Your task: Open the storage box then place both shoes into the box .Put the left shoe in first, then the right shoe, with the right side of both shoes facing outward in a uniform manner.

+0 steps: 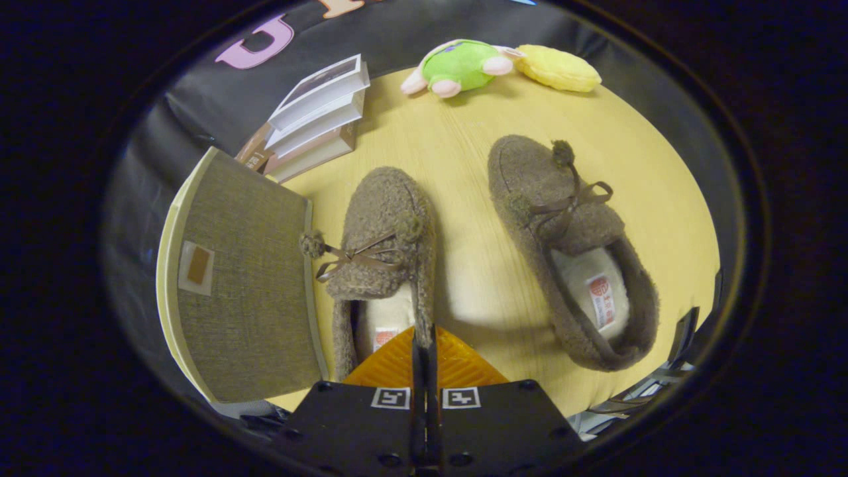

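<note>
1. Between the storage box (245, 278) and the right shoe (570, 252), gripper view: the left shoe (384, 258) lies on the bench (477, 132), toe pointing away, heel opening just at the claw (424, 341); claw fingers are drawn together, and they seem to pinch the right-hand collar of the left shoe near the heel, though both-sided contact is hard to confirm.
2. Storage box stands just beside the left shoe on its left; lid appears down, fabric top with a small tag facing up; judged not yet opened, unless the lid has been reclosed, which cannot be told.
3. Right shoe lies apart on the bench, angled, insole showing; untouched as far as visible.
4. Beyond the shoes: stack of books (318, 116) near the box's far corner; green plush toy (460, 66) and yellow plush (560, 68) at the far edge of the bench.
5. Progress, judged: neither shoe boxed; opening, left shoe, then right shoe all remain.
</note>
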Motion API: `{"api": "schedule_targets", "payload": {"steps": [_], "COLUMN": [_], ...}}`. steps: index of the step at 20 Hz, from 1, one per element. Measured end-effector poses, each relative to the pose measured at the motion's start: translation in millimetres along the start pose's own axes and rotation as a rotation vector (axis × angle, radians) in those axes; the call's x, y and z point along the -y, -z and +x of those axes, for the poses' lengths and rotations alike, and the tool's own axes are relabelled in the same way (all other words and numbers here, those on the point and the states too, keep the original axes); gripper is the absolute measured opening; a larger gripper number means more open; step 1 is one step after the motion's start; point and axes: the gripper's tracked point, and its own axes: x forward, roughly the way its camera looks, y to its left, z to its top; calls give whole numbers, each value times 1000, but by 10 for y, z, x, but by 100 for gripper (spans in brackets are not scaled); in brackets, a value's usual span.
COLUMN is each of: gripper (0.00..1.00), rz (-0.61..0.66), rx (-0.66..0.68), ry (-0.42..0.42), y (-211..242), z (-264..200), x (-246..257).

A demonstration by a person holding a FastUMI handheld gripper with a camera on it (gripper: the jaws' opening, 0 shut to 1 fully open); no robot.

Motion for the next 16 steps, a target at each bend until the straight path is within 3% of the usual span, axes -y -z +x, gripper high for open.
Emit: {"api": "schedule_targets", "payload": {"steps": [4, 11, 16], "gripper": [4, 4, 4], "rz": [3, 127, 217], "rx": [28, 43, 56], "ry": [-18, -72, -178], "y": [-23, -51, -111], "z": [-34, -259, -546], "x": [-22, 15, -122]}}
